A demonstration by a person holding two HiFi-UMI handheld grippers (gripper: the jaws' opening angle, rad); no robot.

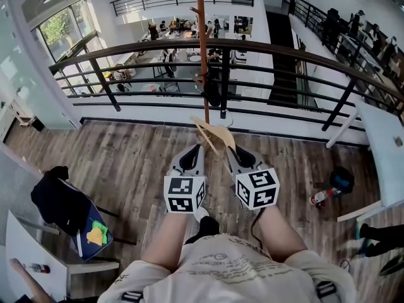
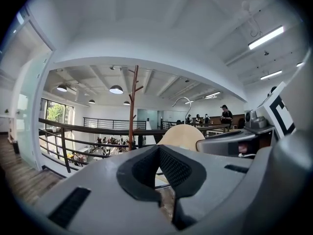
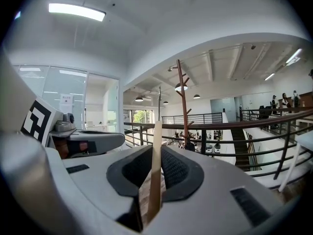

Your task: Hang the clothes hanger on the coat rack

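Note:
The coat rack [image 1: 202,43] is a tall brown pole with short pegs, standing just before the railing straight ahead; it also shows in the left gripper view [image 2: 132,106] and the right gripper view [image 3: 183,102]. A pale wooden hanger [image 1: 214,137] sticks up and forward between my two grippers, short of the rack. My right gripper [image 1: 238,155] is shut on it, and the hanger's thin edge [image 3: 155,170] runs up between the dark pads. My left gripper [image 1: 191,156] is alongside with a narrow gap between its jaws and nothing in it. The hanger's rounded body [image 2: 183,136] shows beyond it.
A dark metal railing [image 1: 252,46] crosses behind the rack, with a drop to a lower floor beyond. A chair with dark clothes [image 1: 63,207] stands at left. A white table [image 1: 385,144], a bottle [image 1: 322,196] and a dark bag [image 1: 342,178] are at right.

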